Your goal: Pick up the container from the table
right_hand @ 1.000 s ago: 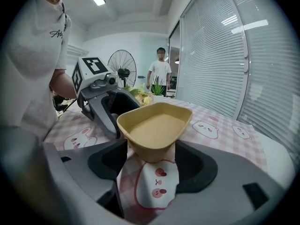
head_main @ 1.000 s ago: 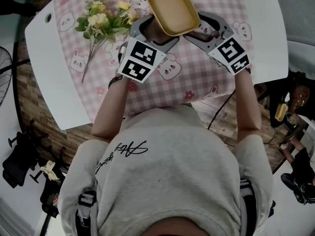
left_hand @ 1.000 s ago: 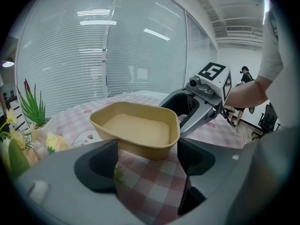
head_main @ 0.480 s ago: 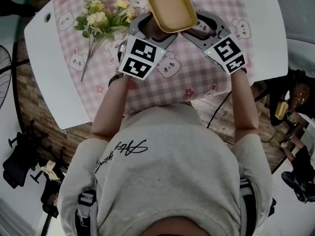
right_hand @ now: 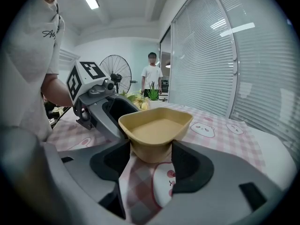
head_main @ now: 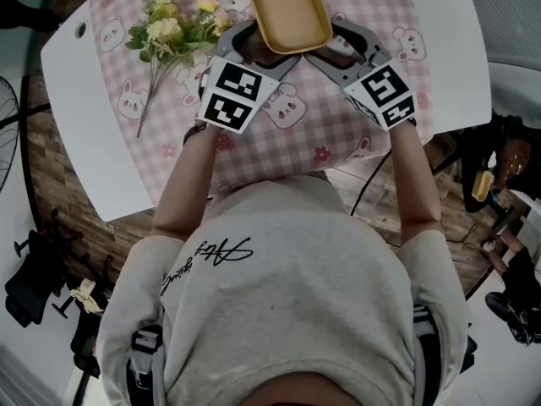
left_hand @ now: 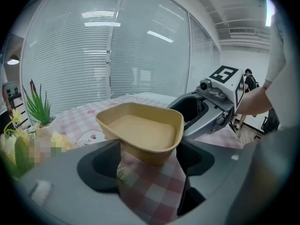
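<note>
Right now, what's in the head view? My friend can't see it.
A person's left gripper and right gripper hold a yellow container from both sides over a pink checked tablecloth. A flower bunch lies at its left.

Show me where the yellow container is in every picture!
Head view: container at the top middle, between the left gripper and the right gripper.
Left gripper view: container in the middle, between that gripper's jaws.
Right gripper view: container in the middle, between that gripper's jaws.
Shared landmark: the pink checked tablecloth below it.
</note>
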The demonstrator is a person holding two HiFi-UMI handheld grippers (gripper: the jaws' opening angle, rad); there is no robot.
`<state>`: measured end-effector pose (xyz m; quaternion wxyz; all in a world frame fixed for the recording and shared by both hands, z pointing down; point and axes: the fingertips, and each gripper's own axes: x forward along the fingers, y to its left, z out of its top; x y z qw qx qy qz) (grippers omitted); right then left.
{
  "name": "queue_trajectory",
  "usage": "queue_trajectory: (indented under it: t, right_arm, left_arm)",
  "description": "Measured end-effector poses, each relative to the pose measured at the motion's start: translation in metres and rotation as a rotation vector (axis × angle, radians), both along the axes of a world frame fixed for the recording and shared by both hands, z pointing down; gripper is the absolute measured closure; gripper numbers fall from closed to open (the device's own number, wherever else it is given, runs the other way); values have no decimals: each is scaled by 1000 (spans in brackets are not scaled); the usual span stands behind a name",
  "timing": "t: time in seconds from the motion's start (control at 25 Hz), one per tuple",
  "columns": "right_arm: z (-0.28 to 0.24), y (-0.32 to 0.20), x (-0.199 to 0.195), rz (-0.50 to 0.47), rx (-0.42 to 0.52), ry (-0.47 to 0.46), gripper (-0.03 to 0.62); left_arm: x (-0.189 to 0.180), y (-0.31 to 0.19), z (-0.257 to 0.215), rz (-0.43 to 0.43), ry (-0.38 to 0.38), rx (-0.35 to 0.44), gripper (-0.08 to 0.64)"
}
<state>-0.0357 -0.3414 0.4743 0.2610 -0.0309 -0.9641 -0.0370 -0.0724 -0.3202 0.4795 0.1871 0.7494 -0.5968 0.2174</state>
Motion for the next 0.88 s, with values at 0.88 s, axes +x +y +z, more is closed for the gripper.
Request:
queue_trajectory:
  t: [0.88]
  right_arm:
    - [-35, 13, 8, 12, 50, -57, 322]
  left_arm:
    - [7, 10, -29, -4, -10, 47, 190]
